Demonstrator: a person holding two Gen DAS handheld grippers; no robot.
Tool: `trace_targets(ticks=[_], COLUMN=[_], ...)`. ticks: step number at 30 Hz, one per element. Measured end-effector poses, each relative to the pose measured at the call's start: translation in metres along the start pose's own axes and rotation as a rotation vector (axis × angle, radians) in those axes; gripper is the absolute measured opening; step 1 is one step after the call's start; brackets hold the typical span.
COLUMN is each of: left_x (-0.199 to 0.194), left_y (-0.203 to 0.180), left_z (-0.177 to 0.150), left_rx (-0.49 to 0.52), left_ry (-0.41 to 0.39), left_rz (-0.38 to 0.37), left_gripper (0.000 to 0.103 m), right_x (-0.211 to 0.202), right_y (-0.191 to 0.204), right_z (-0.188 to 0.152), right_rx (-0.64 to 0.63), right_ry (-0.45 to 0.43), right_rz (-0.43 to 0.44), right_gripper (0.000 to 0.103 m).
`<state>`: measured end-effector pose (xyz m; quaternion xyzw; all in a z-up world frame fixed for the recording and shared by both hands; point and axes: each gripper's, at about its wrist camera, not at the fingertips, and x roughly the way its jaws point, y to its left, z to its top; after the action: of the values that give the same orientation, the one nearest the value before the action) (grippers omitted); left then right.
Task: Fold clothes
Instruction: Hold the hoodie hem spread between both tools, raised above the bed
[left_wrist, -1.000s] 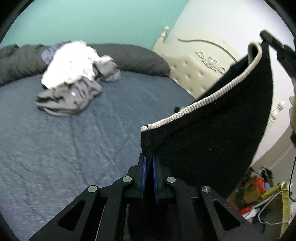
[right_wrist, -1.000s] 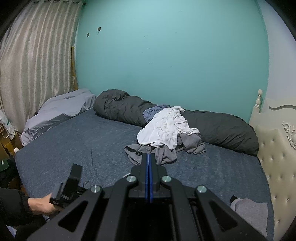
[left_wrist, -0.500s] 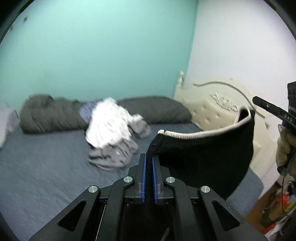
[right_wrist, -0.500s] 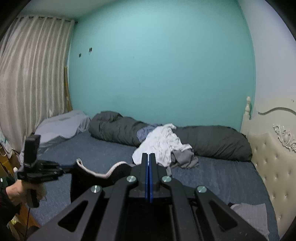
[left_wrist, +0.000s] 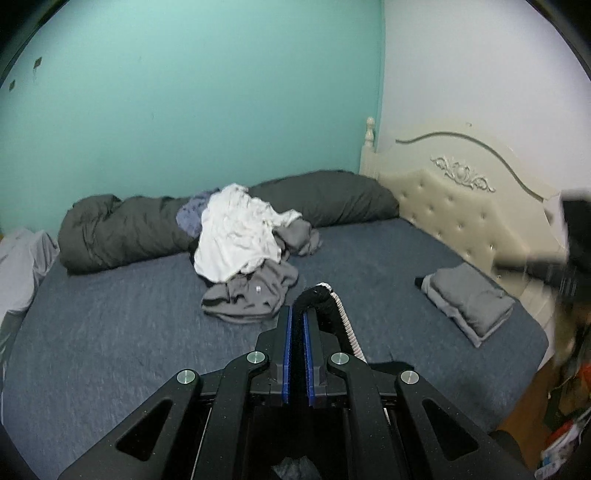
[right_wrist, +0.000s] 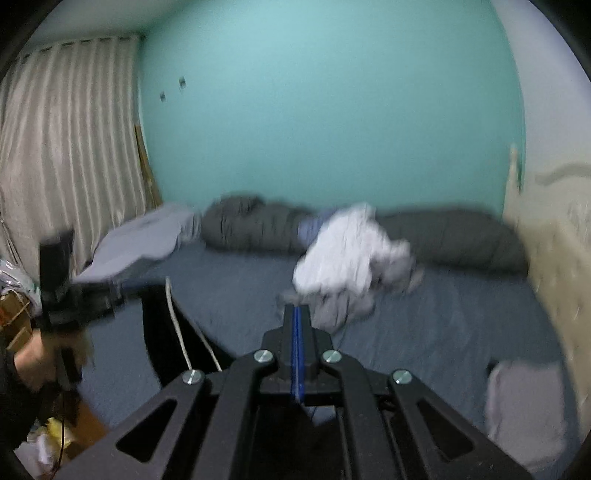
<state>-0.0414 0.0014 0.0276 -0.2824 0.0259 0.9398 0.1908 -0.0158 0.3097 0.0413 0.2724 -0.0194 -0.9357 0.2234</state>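
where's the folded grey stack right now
In the left wrist view the folded grey stack lies on the blue bed at the right, beside the cream headboard and apart from the unfolded clothes pile.

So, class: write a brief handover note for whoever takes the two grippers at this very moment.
Left gripper: jaws shut on the black garment at its cream ribbed edge.
Right gripper: jaws shut; whether it holds cloth can't be told.
Black garment hangs above the bed.
Done: one folded grey stack by the headboard.
Left: fold the black garment, then the unfolded pile mid-bed.
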Motion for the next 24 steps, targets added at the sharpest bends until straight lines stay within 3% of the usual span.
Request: trace_targets(ticks=[1,3,4,10,14,22,24], left_x=[0.002,0.004,0.005,0.009,0.011,0.011,0.009], left_y=[0.000,0.001,0.000,0.001,0.001,0.000,0.001], left_z=[-0.001,-0.001,-0.002,-0.002,-0.002,-0.003,-0.004], left_rx=[0.000,0.000,0.003,0.004,0.005,0.008,0.008], left_ry=[0.007,0.016,0.019,0.021,0.025,0.023,0.021], left_rz=[0.001,0.001,0.001,-0.003,-0.007,-0.009,-0.009], left_gripper=[0.005,0.005,0.005,0.006,0.006,0.006,0.006], right_x=[0.012,0.036,0.047,0.087,0.108,0.145,0.146], right_y=[-0.004,-0.005,-0.002,0.026,0.039,0.053,0.050], right_z=[-0.018,-0.055,-0.071,-0.133,-0.141,-0.150,-0.150], right_rx=[0.026,0.067,0.074,0.075,0.086,0.094,0.105], right_ry=[0.038,0.106,0.132,0.182,0.182,0.224,0.213], right_rz=[0.031,0.091,0.109,0.196,0.235,0.234,0.232], right_gripper=[0.003,0.022,0.036,0.062,0.062,0.062,0.052])
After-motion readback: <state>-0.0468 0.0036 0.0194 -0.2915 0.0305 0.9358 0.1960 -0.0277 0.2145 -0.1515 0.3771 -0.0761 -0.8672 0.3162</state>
